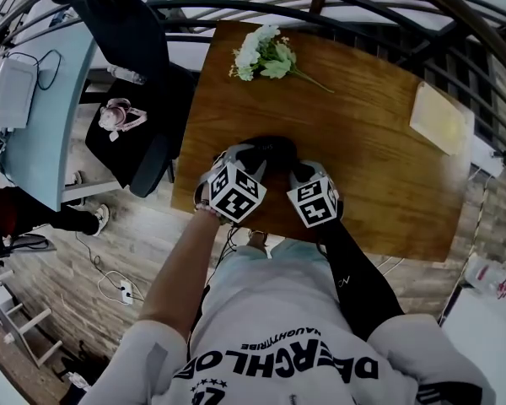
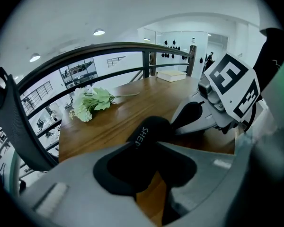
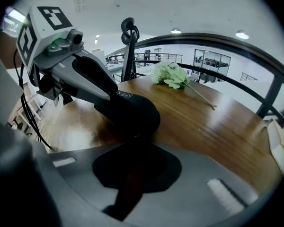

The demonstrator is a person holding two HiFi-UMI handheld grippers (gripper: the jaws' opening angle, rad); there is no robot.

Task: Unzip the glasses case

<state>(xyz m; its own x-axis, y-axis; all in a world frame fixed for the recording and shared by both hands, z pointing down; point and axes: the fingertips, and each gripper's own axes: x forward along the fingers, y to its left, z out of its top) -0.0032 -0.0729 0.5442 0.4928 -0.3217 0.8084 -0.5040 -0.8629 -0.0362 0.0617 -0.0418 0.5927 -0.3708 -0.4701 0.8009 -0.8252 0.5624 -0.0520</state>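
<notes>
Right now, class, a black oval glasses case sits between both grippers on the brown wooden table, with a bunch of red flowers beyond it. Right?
No. The bunch of flowers is white with green leaves, not red, as the head view shows. The black oval glasses case and brown wooden table stand.

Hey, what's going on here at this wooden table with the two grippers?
A person is working two grippers on a black oval zip-up glasses case at the near edge of the wooden table. The left gripper is clamped across the case, steadying it. The right gripper has its jaws pinched together at the case's end, likely on the zip pull, which is too small to see. The case looks closed.
</notes>
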